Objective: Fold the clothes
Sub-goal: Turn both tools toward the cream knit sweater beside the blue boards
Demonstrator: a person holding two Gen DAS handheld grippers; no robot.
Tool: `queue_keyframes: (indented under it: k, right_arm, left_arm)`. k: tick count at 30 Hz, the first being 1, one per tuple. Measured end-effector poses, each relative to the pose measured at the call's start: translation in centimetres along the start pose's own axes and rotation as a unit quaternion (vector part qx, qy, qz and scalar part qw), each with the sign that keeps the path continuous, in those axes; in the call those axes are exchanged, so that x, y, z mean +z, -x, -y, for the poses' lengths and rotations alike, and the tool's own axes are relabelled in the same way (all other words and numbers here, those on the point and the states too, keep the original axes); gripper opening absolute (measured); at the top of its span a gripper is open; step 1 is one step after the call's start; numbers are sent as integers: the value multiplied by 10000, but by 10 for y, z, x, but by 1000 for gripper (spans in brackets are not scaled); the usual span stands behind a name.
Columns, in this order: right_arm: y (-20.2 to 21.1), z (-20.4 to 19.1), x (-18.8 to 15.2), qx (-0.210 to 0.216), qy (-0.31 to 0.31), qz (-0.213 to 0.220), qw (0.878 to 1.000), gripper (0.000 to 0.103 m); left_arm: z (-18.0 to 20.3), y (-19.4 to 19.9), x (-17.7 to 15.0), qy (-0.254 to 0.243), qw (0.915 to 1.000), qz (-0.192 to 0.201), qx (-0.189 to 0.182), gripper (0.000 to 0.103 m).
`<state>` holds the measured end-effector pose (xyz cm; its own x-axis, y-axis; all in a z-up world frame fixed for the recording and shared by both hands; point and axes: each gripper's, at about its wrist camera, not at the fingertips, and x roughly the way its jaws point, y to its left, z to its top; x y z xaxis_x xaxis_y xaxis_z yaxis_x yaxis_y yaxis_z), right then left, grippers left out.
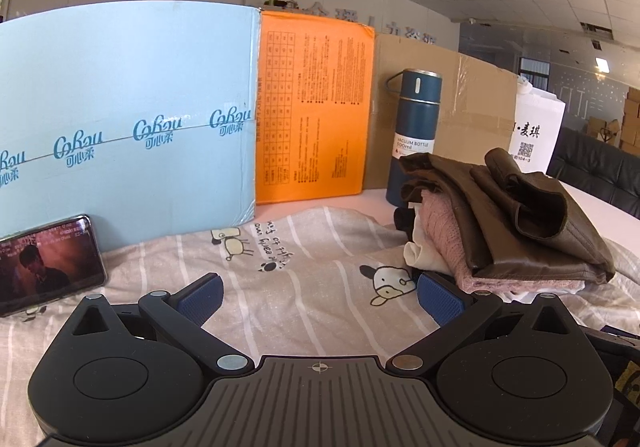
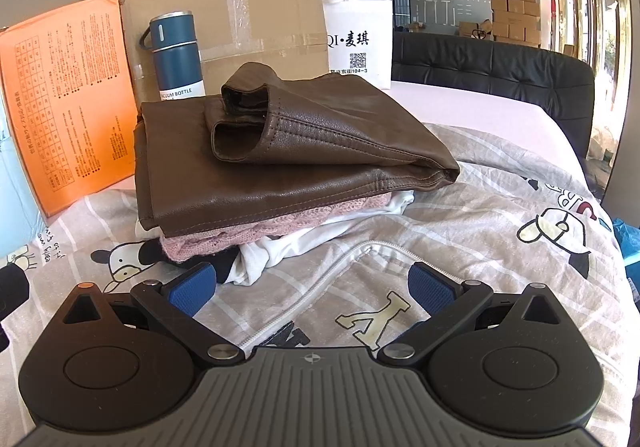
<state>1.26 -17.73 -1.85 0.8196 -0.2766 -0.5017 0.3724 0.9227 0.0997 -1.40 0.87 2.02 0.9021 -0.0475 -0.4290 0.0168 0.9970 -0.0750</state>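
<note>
A folded brown leather jacket (image 2: 288, 163) tops a pile of folded clothes: a pink knit (image 2: 256, 231) and a white garment (image 2: 280, 247) lie under it. The pile rests on a striped cartoon-print sheet (image 2: 460, 231). In the left wrist view the jacket (image 1: 532, 223) is to the right, over the pink knit (image 1: 444, 243). My left gripper (image 1: 320, 297) is open and empty over the sheet (image 1: 312, 287), left of the pile. My right gripper (image 2: 312, 289) is open and empty just in front of the pile, above a white zipper (image 2: 320, 287).
A blue vacuum bottle (image 1: 416, 135) stands behind the pile, also in the right wrist view (image 2: 176, 55). Light-blue (image 1: 120, 127), orange (image 1: 316, 107) and brown (image 2: 248, 31) boxes wall the back. A phone (image 1: 48, 267) leans at left. A white bag (image 2: 360, 43) and black sofa (image 2: 500, 67) stand behind.
</note>
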Motion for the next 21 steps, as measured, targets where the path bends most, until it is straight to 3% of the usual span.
queue_keyframes:
  k: [9,14,18,21]
  right_arm:
    - [4,13,2,498,-477,-67,9976,103]
    - [9,16,3,994,-575,-64,9934,103]
    - [13,22,6,1672,-767,-102,9829,103]
    - [20,31,4,1966,-1193,246,9729,103]
  left_arm:
    - [-6,-5,11,60,9976,-602,-339,103]
    - [-7,2,9,145,9966,-337,-737,103]
    - [-5,7,9,53,9955,-113,-935,103]
    - [-5,16,7,6,9943,228,-1045,103]
